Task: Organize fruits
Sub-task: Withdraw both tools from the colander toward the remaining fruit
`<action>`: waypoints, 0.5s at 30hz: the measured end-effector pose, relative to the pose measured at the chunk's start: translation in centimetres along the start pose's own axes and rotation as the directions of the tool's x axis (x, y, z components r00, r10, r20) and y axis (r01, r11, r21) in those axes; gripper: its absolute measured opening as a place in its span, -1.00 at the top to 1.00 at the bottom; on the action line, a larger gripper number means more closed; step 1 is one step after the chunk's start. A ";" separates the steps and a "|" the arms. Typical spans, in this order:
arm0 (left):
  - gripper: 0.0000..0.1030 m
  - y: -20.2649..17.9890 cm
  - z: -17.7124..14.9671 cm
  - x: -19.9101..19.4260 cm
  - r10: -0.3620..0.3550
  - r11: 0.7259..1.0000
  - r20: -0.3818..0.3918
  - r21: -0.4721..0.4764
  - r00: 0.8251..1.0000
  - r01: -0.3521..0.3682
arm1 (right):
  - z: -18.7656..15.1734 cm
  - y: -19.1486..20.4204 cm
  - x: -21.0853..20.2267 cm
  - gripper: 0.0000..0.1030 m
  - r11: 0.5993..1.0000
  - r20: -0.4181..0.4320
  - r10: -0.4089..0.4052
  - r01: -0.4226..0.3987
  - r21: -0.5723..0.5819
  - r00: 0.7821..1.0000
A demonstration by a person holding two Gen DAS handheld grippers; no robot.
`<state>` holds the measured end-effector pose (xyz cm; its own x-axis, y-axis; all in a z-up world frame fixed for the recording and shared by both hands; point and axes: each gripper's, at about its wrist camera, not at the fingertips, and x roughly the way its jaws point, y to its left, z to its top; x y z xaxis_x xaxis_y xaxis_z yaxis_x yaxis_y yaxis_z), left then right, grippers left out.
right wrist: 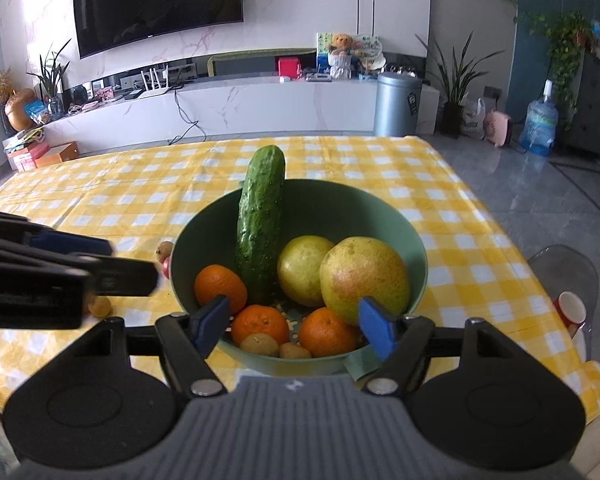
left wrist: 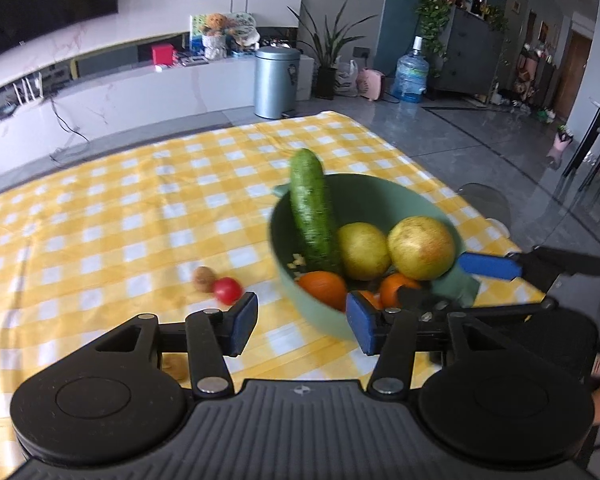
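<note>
A green bowl (right wrist: 404, 236) stands on the yellow checked tablecloth (right wrist: 440, 184). In it are a cucumber (right wrist: 260, 228) leaning on the far rim, two yellow-green pears (right wrist: 364, 276), three oranges (right wrist: 220, 288) and two small brown fruits (right wrist: 260, 345). My right gripper (right wrist: 296, 328) is open and empty over the bowl's near rim. My left gripper (left wrist: 302, 328) is open and empty, just left of the bowl (left wrist: 284, 280). A small red fruit (left wrist: 227, 290) and a brown one (left wrist: 203, 279) lie on the cloth ahead of it.
Another small brown fruit (right wrist: 100, 306) lies on the cloth left of the bowl. A red and white cup (right wrist: 570, 309) sits on a clear chair beyond the table's right edge. A grey bin (right wrist: 396, 104) and a water jug (right wrist: 540, 124) stand on the floor.
</note>
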<state>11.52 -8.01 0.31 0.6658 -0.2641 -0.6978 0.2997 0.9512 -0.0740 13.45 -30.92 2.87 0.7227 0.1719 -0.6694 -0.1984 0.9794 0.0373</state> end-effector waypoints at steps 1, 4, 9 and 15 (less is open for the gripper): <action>-0.20 0.3 -0.1 -0.3 0.012 1.000 0.003 0.002 1.000 -0.012 | 0.0 0.0 -0.1 -0.35 1.000 0.005 -0.008 0.008 -0.001 1.000; -0.22 1.4 -0.5 -1.3 0.038 0.999 0.011 -0.007 0.999 -0.038 | 0.0 0.1 -0.6 -0.37 0.999 0.022 -0.039 0.039 0.013 0.999; -0.22 3.6 -1.1 -2.5 0.075 0.996 0.022 -0.049 0.997 -0.074 | -0.2 0.3 -1.8 -0.38 0.995 0.083 -0.057 0.049 0.086 0.995; -0.22 6.0 -1.8 -3.9 0.113 0.991 0.064 -0.074 0.991 -0.109 | -0.7 2.6 -3.0 -0.39 0.995 0.166 -0.020 0.002 0.104 0.986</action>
<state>9.50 -0.97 1.37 0.7377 -0.1640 -0.6549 0.1739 0.9835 -0.0504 10.36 -28.98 4.44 0.8262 0.1680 -0.5378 -0.1267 0.9855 0.1131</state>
